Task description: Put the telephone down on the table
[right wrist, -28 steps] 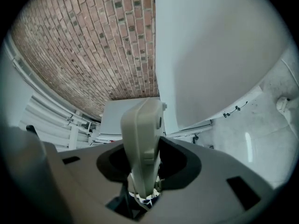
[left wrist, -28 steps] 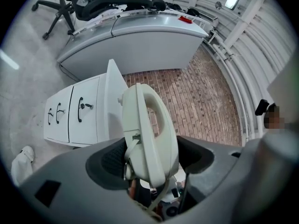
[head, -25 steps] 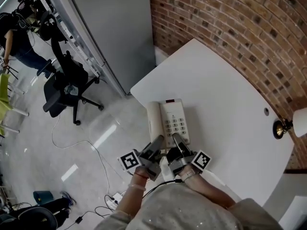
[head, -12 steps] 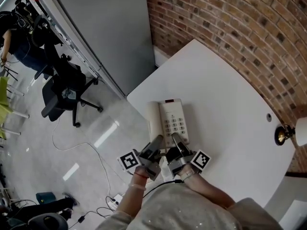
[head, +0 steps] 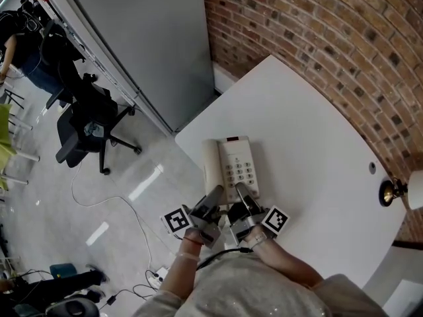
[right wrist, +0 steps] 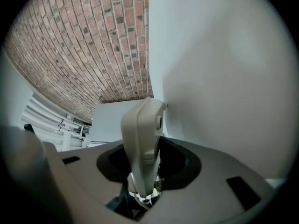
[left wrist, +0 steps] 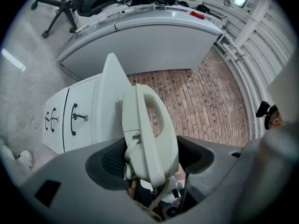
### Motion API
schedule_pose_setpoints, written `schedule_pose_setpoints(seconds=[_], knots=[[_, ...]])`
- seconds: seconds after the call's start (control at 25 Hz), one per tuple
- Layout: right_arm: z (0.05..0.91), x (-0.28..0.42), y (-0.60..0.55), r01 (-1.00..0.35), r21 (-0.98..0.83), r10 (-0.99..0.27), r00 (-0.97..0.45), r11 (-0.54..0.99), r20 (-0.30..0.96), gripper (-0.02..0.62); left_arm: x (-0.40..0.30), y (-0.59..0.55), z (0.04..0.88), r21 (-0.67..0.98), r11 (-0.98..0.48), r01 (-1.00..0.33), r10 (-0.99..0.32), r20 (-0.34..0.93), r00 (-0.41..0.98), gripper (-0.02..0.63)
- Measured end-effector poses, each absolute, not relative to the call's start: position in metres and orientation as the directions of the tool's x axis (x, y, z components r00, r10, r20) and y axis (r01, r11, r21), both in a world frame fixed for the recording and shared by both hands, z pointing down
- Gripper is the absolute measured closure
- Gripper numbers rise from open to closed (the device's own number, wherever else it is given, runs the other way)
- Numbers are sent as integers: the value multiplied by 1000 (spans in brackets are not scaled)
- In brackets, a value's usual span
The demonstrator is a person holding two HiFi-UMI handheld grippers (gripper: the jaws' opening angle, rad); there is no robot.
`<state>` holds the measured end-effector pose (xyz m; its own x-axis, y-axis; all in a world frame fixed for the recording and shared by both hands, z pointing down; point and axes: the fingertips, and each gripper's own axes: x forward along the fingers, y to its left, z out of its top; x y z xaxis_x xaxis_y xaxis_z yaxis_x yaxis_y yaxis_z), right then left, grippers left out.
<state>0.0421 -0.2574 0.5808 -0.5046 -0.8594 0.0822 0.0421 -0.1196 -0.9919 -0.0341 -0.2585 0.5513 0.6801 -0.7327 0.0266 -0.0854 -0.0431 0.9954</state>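
Head view shows the telephone (head: 232,167) over the table's (head: 310,144) near edge. The left gripper (head: 213,200) clamps its handset (left wrist: 147,129) and the right gripper (head: 240,197) its body. It's probably light, stiff plastic, and the handset could slip loose.

A black office chair (head: 86,121) stands near a grey cabinet (head: 152,38) and brick wall (head: 317,32).
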Motion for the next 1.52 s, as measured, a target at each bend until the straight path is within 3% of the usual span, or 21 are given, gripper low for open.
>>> schedule_pose_setpoints(seconds=[0.6,0.8,1.16,1.52], knots=[[583,23,-298,-1,-991,-892,-436,-137,124,448,-57,-304,558,995,-33,-93,-681,45,731,287],[583,22,-310,-11,-990,-905,-404,-137,130,449,-57,-310,559,963,-134,-233,-597,109,795,282],[588,21,-336,-17,-988,-919,-366,-152,148,453,-68,-315,555,886,-273,-374,-569,165,806,259],[592,13,-357,-37,-986,-914,-371,-165,167,454,-66,-317,568,624,-453,-636,-522,393,757,259]])
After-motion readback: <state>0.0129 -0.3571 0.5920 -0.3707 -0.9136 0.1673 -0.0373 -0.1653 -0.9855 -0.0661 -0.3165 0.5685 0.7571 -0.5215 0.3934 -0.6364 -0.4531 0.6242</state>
